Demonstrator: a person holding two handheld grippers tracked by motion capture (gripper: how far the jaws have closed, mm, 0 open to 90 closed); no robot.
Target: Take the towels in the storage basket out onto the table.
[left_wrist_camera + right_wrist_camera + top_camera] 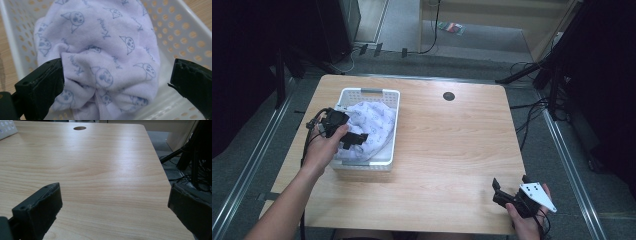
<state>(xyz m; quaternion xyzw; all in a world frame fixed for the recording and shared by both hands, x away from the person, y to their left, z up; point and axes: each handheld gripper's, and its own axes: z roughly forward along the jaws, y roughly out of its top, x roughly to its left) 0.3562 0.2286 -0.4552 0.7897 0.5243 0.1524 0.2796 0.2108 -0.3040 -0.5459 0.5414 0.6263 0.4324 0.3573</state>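
Left gripper (pixel 357 138) hovers jaws wide, empty, straddling bunched printed cloth (pixel 100 57) lying directly ahead inside white basket (pixel 389 127); right gripper (pixel 502 192), also agape and empty, sits well apart at table's (pixel 452 145) near-right corner.

The person's left forearm (pixel 282 205) comes in from the bottom left of the high view and slants up and to the right; the left hand (pixel 323 147) wraps the body of the left tool (pixel 357 139), whose tip points to the right; in the left gripper view its two black jaws stand wide apart, one at each lower corner. The right hand (pixel 528 220) shows at the bottom right of the high view, gripping the right tool (pixel 498 189), which points up and left; its jaws likewise stand wide apart, nothing between them.
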